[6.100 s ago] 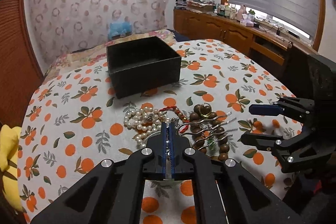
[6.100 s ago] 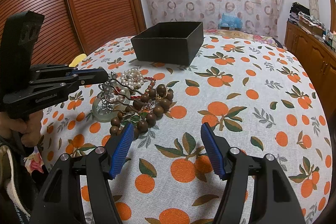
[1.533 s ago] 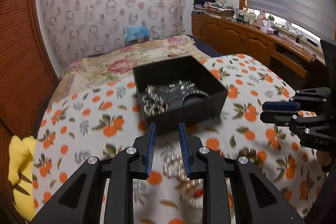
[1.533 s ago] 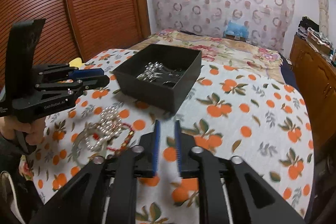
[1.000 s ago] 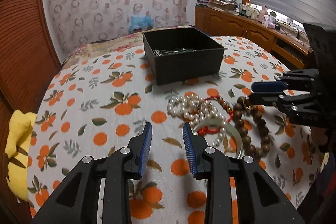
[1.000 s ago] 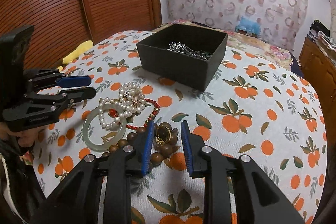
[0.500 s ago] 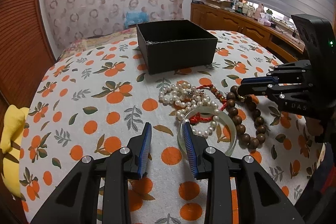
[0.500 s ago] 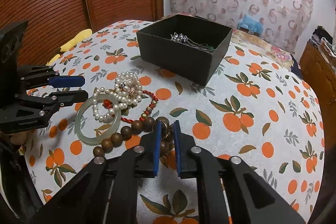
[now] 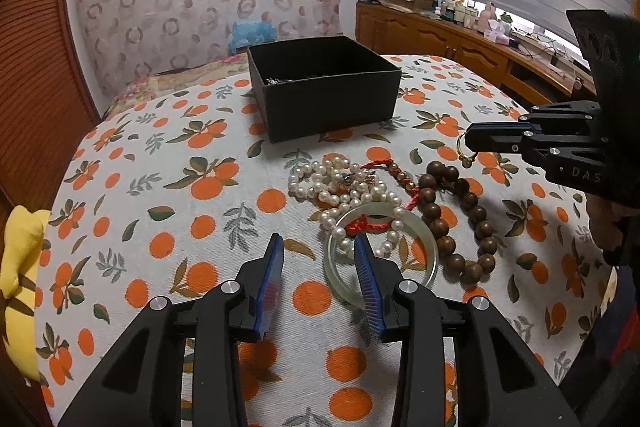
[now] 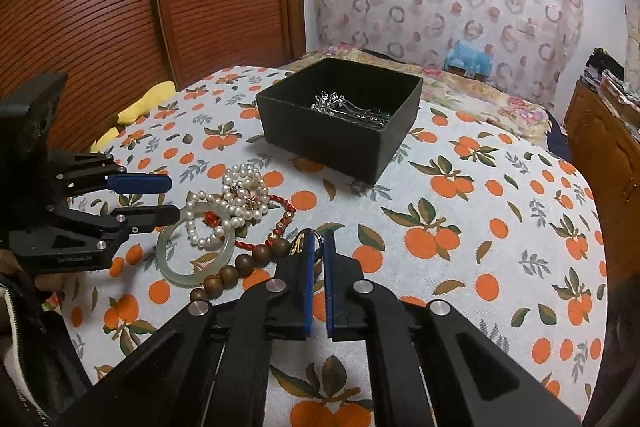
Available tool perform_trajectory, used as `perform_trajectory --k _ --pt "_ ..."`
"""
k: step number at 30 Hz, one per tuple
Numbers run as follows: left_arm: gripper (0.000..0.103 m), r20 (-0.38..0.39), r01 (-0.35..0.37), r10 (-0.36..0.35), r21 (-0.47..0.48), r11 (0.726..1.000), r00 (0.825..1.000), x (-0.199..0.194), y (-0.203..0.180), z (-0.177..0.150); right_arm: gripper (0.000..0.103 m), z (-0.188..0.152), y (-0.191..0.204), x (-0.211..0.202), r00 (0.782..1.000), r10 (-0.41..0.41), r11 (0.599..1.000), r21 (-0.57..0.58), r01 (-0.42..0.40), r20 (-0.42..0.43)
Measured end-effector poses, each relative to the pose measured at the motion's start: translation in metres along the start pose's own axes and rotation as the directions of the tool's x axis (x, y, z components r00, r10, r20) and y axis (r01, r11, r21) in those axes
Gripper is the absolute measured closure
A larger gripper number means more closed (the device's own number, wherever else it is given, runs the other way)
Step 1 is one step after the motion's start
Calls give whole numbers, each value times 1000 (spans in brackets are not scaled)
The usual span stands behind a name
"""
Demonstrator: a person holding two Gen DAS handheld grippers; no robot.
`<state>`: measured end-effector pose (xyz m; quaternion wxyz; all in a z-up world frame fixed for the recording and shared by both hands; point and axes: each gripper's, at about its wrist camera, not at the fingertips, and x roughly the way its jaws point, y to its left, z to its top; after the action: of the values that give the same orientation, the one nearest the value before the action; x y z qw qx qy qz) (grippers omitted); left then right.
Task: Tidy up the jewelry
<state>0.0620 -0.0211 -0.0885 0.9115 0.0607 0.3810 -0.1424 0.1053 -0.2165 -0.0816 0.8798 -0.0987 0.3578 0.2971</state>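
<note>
My right gripper (image 10: 319, 233) is shut on a gold ring (image 10: 298, 245), which hangs from its tips (image 9: 470, 141) just above the brown wooden bead bracelet (image 9: 440, 223). My left gripper (image 9: 318, 239) hovers low over the cloth with its jaws opening. The left rim of the pale jade bangle (image 9: 372, 207) shows between them, and the pads do not press on it. A pearl strand (image 9: 340, 187) and a red cord (image 9: 400, 175) lie tangled across the bangle. Behind them stands the black box (image 10: 340, 143) with silver pieces (image 10: 344, 109) inside.
The orange-print tablecloth (image 9: 160, 187) covers a rounded table. A yellow cloth (image 9: 20, 267) lies at its left edge. Louvred wooden doors (image 10: 120, 7) stand to the left and a wooden cabinet (image 9: 440, 39) to the right. A hand (image 10: 44, 283) holds the left gripper.
Both grippers came back from the box to the jewellery pile. The right jaws closed on the gold ring. The left jaws stand slightly wider, now by the bangle.
</note>
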Motion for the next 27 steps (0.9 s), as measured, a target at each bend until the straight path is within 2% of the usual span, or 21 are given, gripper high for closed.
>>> perform_trajectory --k 12,16,17,19,27 --pt "70 -51 68 -71 -63 996 996 22 5 14 98 -3 1 -2 1000 -2 1000 2 2 1" --pt "92 -53 74 -77 -59 995 996 25 3 15 98 -3 1 -2 1000 -1 1000 3 1 2" --pt "92 -51 68 -71 -54 996 996 25 1 15 98 -3 1 -2 1000 -1 1000 4 1 2" --pt "96 -41 67 -69 -55 996 997 23 1 16 98 -3 1 -2 1000 -2 1000 6 2 2" --pt "96 72 36 -33 -34 999 997 -9 0 31 98 -7 3 -3 1000 -4 1000 5 4 3"
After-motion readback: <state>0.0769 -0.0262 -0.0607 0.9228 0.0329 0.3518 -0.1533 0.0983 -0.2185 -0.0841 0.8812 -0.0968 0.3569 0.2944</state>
